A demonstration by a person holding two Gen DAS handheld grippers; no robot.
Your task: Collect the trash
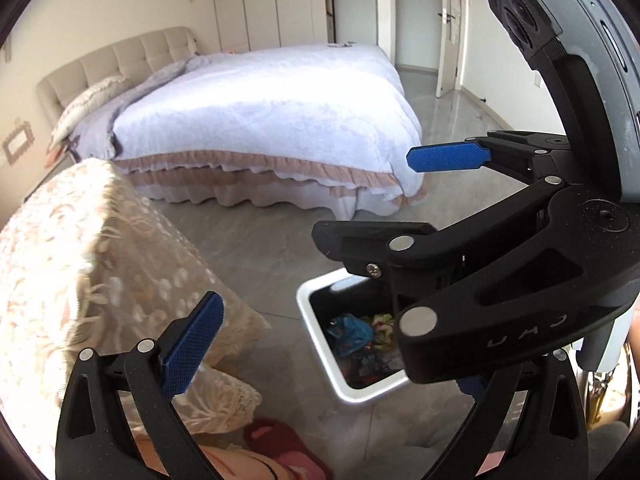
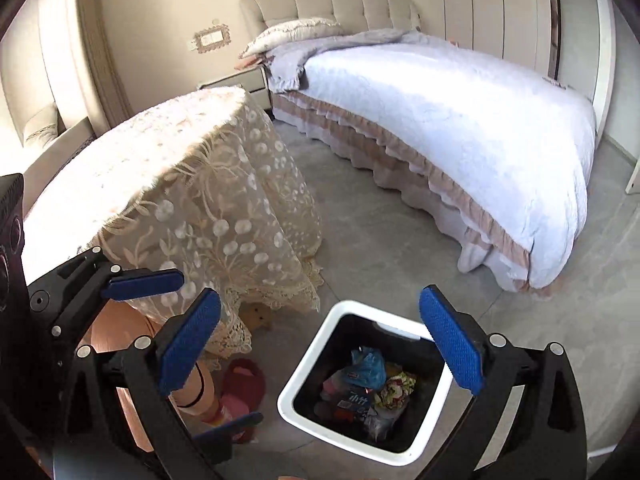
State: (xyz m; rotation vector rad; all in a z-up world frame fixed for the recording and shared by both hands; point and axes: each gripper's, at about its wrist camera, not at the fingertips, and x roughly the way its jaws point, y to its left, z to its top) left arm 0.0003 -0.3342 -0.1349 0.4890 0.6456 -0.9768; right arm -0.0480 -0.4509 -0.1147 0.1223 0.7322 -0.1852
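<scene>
Trash [image 2: 366, 394] is lying in the bin [image 2: 304, 372] already; I am holding both claws, right [image 2: 320, 344] and left [image 1: 320, 364], released and empty.

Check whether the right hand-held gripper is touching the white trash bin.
Apart. The right wrist view shows the right hand-held gripper open above the white trash bin, with the bin's rim and the wrappers inside visible between its fingers, neither pad meeting the rim.

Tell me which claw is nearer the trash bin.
Right, as far as I can judge. The right claw hangs open directly above the trash bin; the left claw sits open off to its left, near the lace tablecloth.
</scene>
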